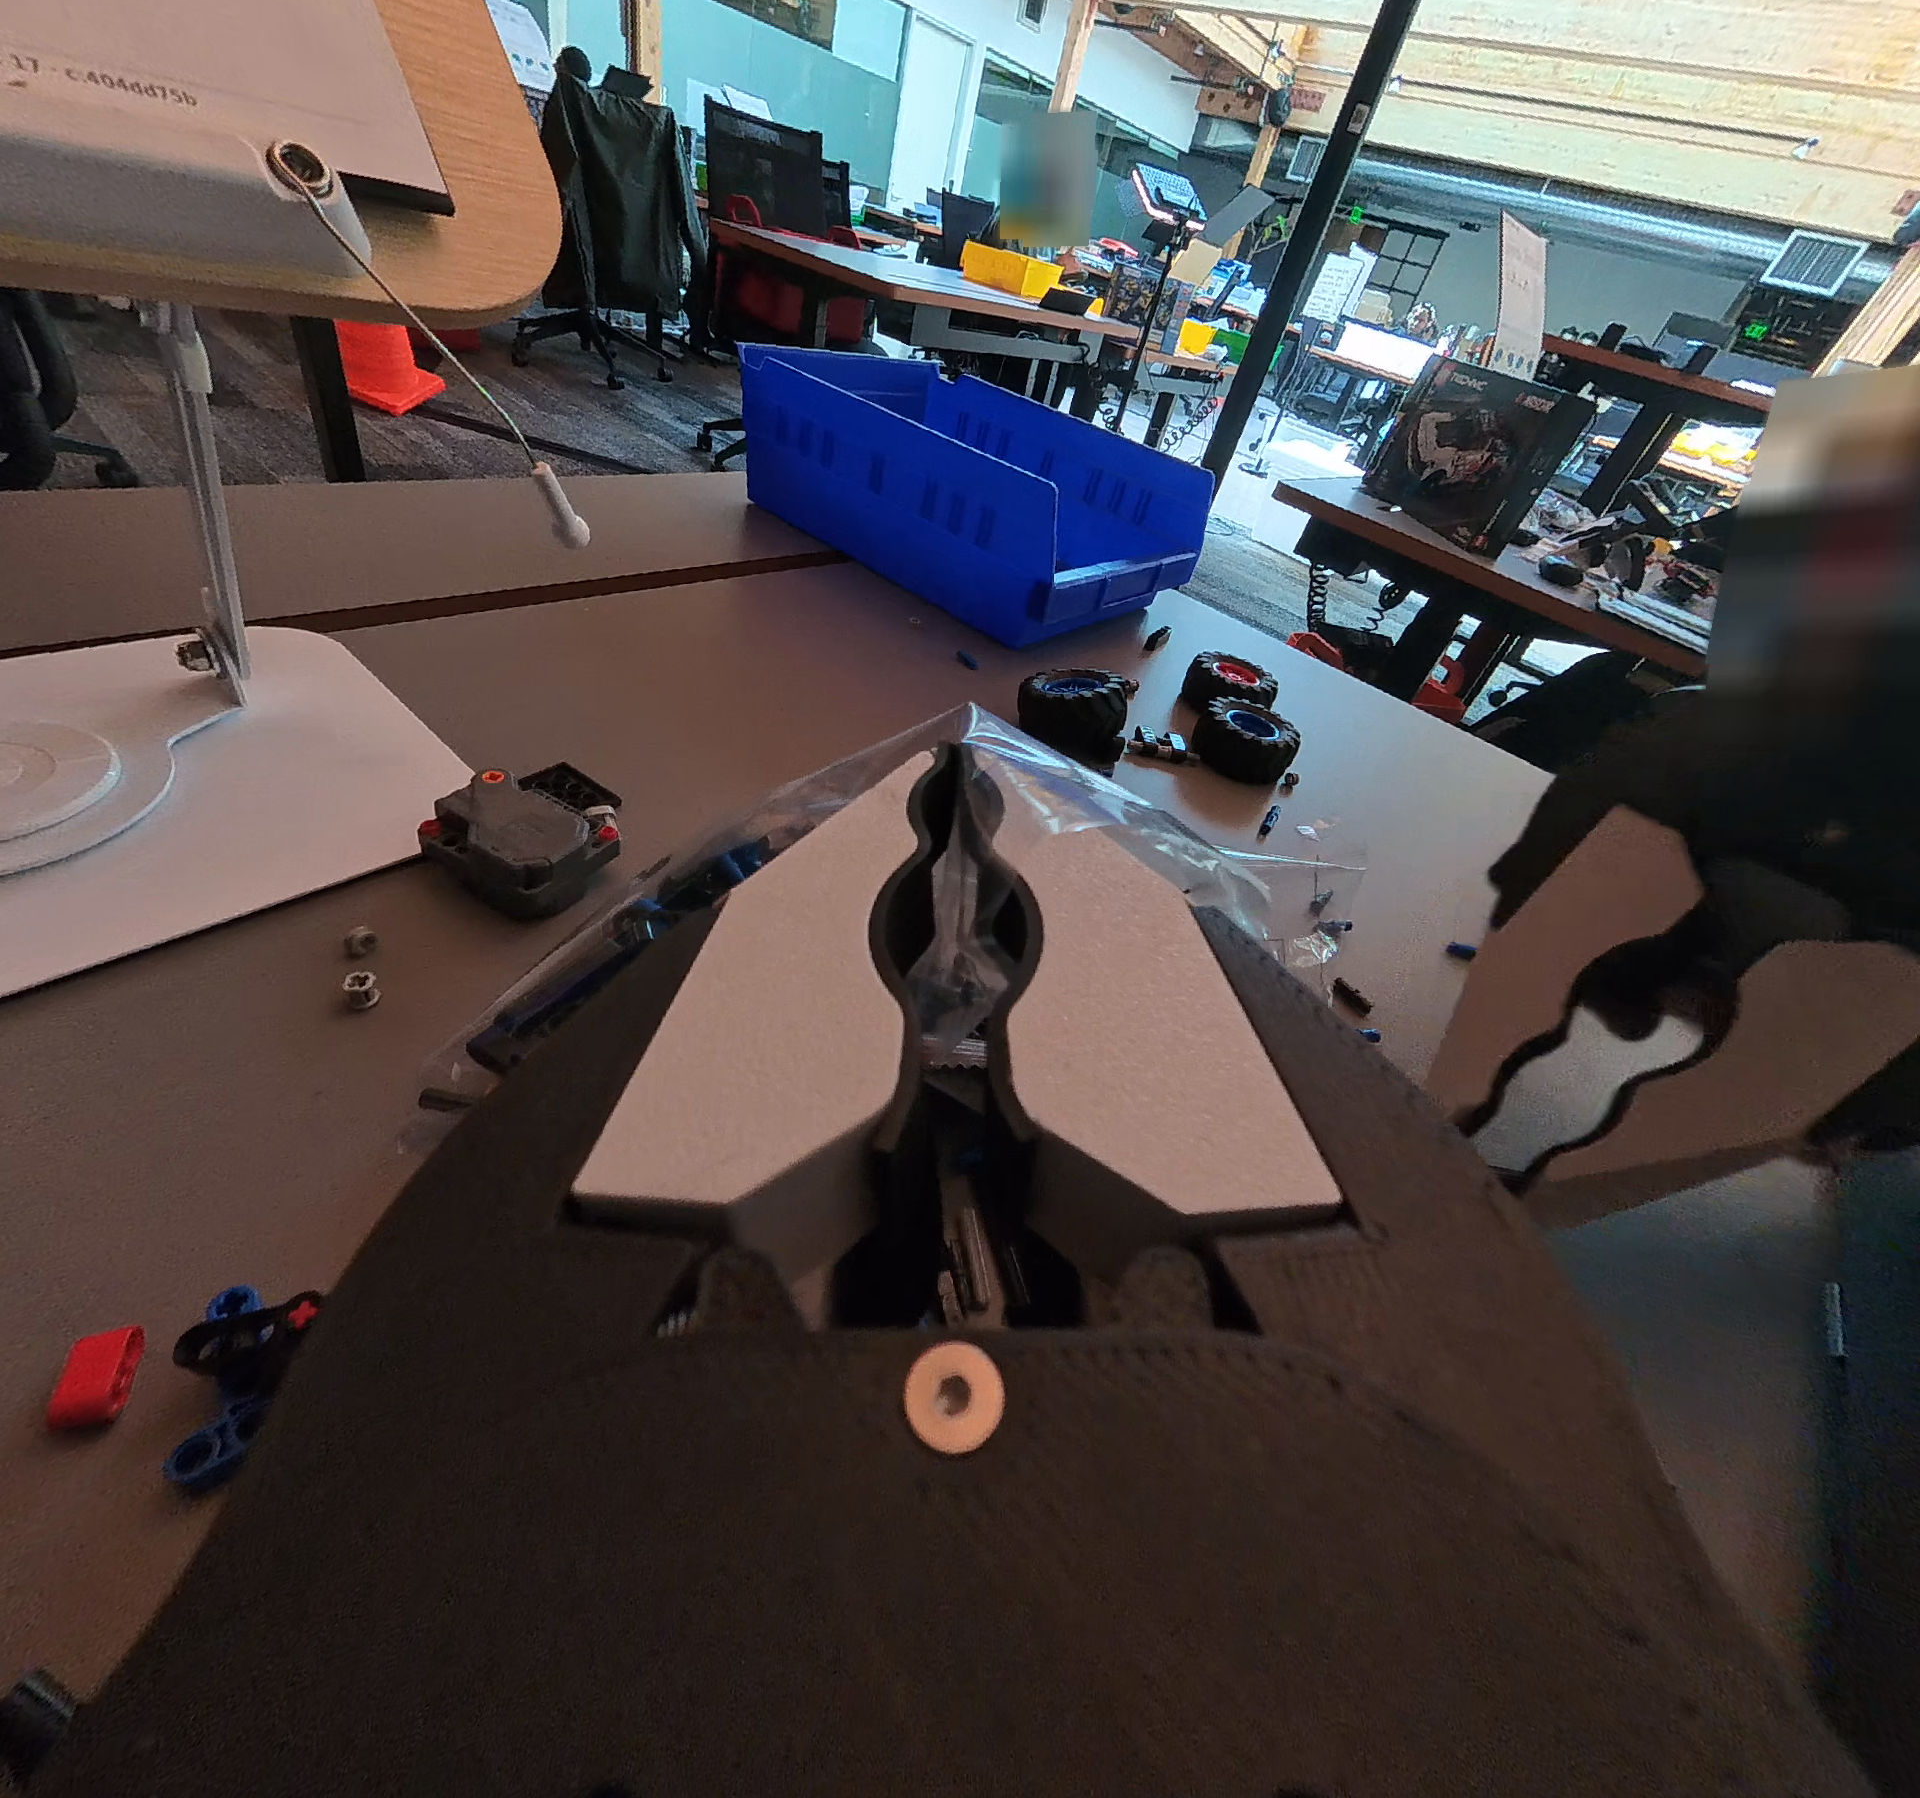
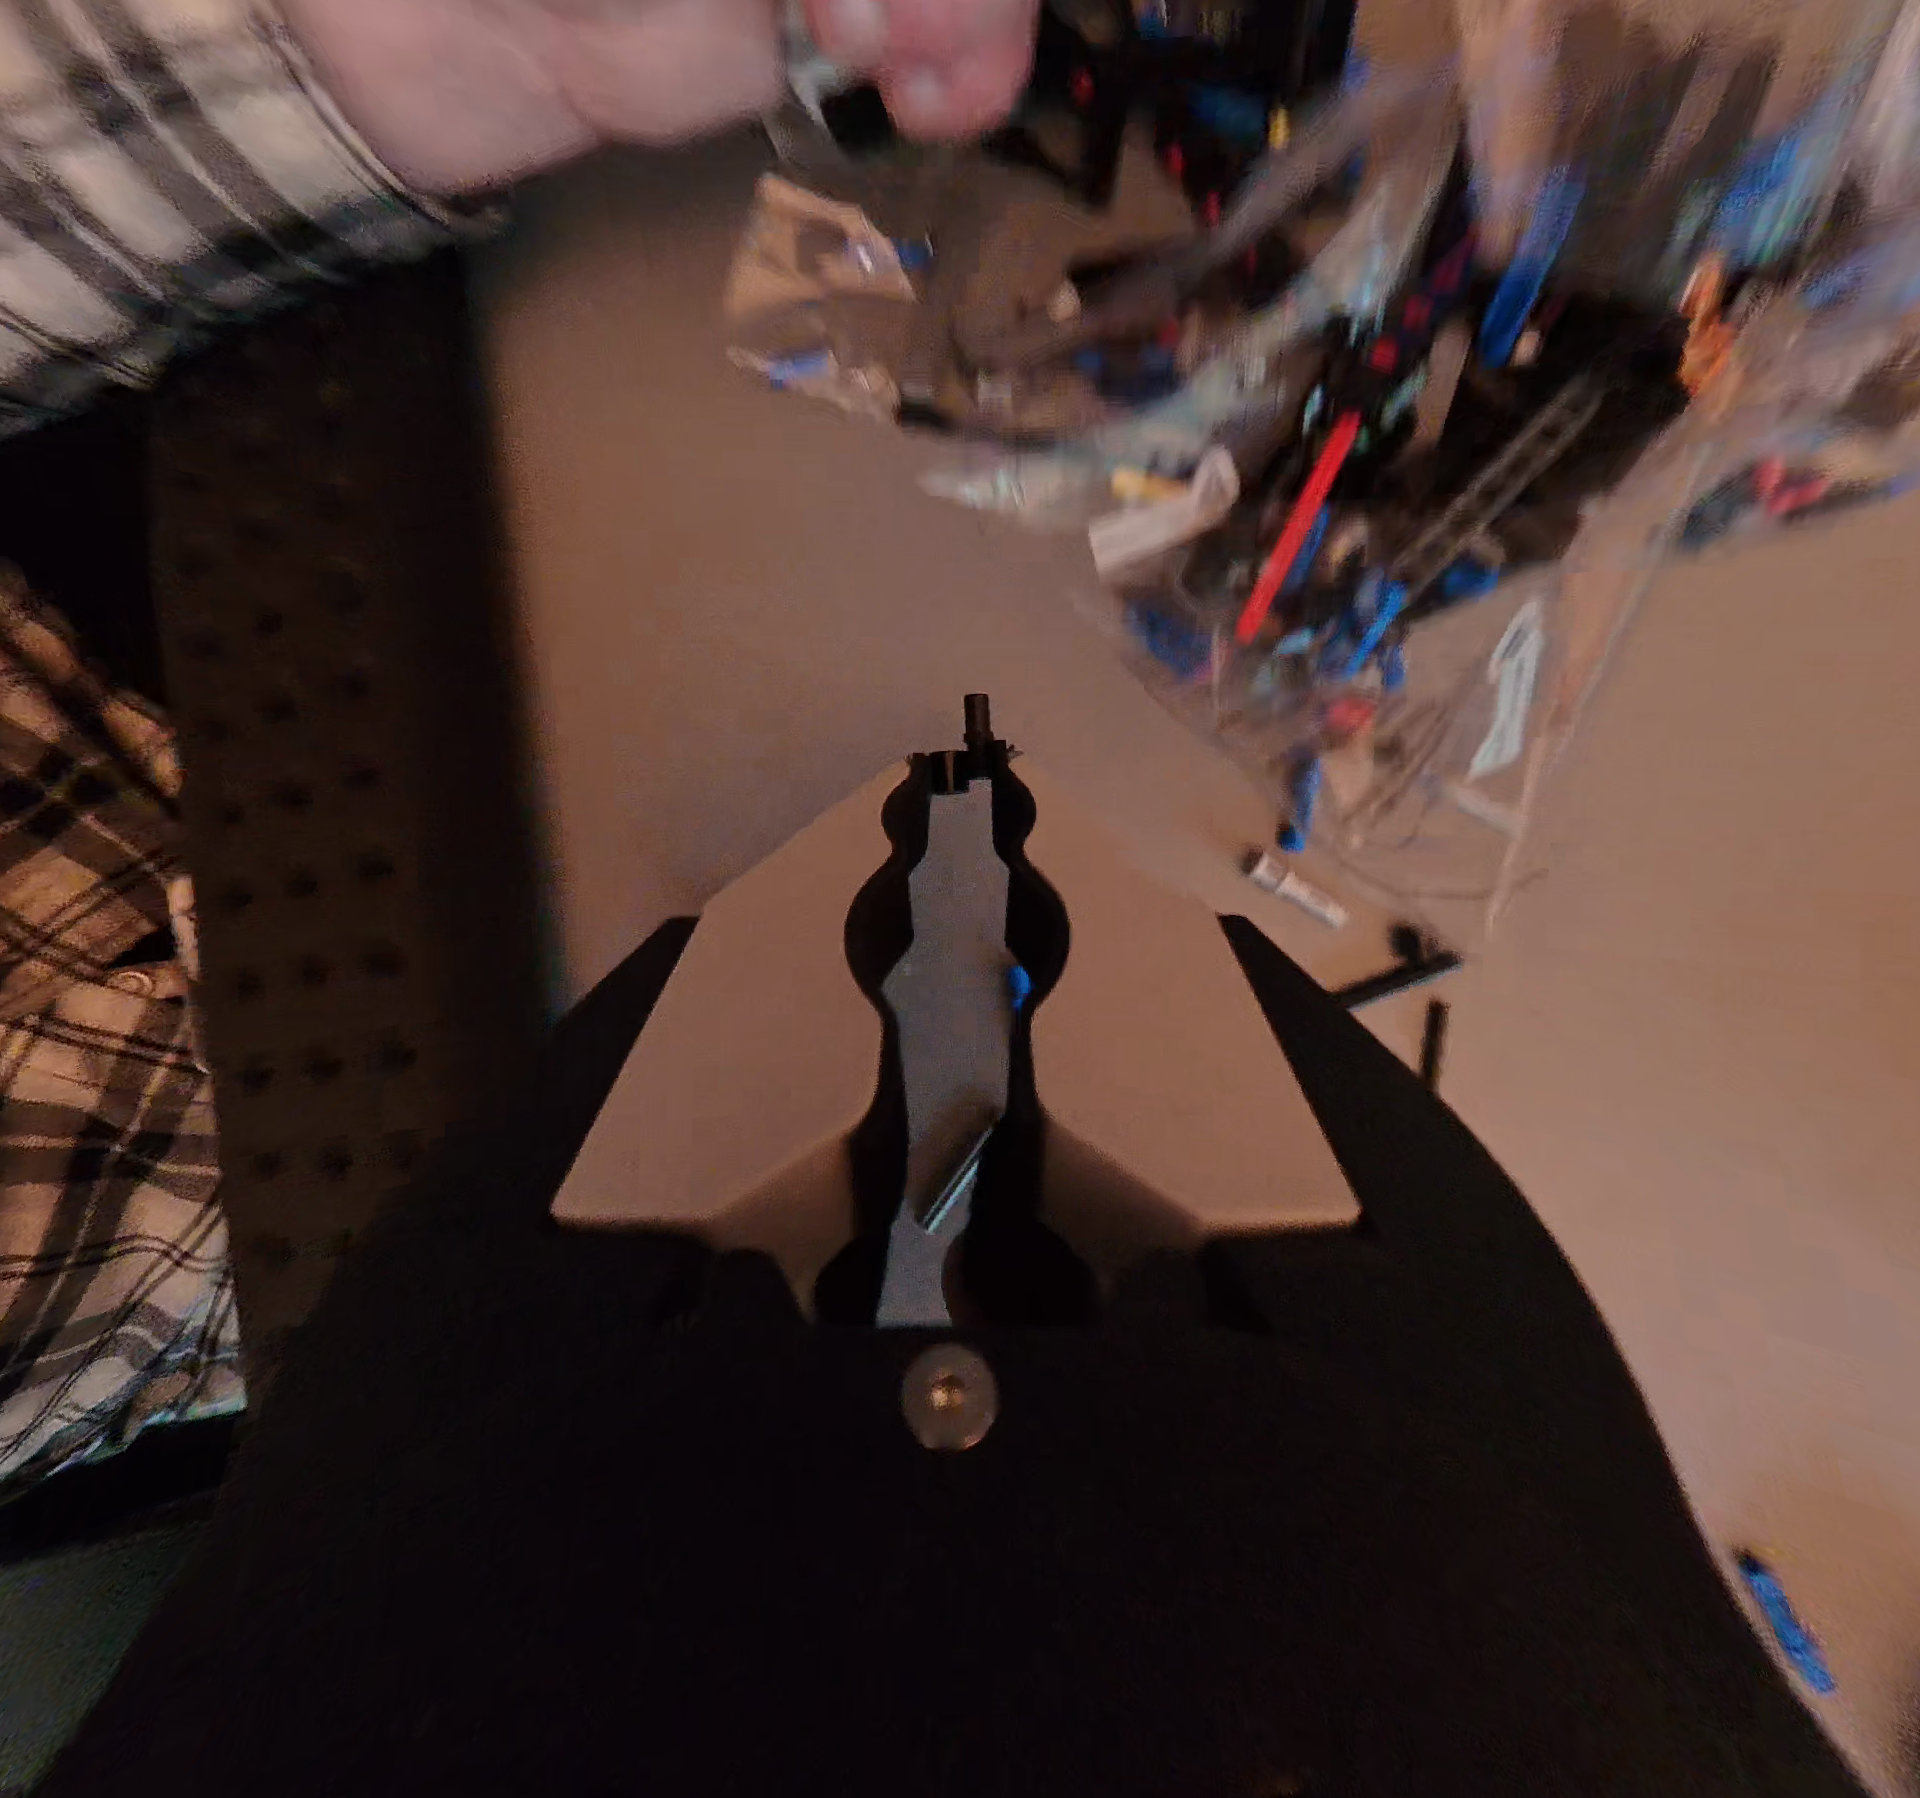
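- Here the left hand-held gripper (image 1: 951, 761) is clamped on a clear plastic bag (image 1: 1132, 849) of small blue and black pieces, held above the table (image 1: 727, 668); keep the pinch firm near the bag's edge so it cannot slip;
- the right hand-held gripper (image 2: 961, 761) is pinched together on a small black pin (image 2: 977, 720); the view is blurred, so steady it;
- three black wheels (image 1: 1153, 714) lie near the far right edge, just before a blue bin (image 1: 966, 491).

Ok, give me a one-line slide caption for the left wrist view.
Left tool shut on a clear plastic bag of small parts, above a grey table with loose wheels and a blue bin.
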A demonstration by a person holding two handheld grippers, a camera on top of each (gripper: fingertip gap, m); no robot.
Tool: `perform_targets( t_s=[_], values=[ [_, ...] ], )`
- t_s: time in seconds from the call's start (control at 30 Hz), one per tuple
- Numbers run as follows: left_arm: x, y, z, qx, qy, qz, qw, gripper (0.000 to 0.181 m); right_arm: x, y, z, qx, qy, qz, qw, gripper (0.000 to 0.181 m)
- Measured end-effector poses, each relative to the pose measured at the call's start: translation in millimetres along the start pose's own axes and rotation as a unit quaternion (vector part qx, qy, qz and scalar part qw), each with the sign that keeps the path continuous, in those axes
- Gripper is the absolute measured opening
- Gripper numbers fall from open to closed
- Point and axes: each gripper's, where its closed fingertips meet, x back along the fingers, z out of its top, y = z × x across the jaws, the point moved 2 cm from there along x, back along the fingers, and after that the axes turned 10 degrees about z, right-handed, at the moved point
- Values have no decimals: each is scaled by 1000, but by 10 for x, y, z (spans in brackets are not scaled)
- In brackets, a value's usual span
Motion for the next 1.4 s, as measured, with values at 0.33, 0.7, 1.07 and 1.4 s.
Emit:
perform_targets(
  t_s=[0.33, 0.7, 1.07, 1.4],
  values=[
    [7, -14, -4, 2, 0, 1, 1000, 0, 228, 397, 697, 57, 16, -104, 993, 26],
    [-8, 8, -11, -1, -3, -2, 1000, 0, 3, -414, -412, 21, -93, 27, 995, 29],
    [-11, -1, -18, -2, -4, 0, 1000, 0, -202, -501, -545, 20, -97, 45, 994, 0],
    [-5, 0, -9, -1, -2, -1, 1000, 0, -32, -526, -343, 38, -61, 58, 996, 7]
  ],
)
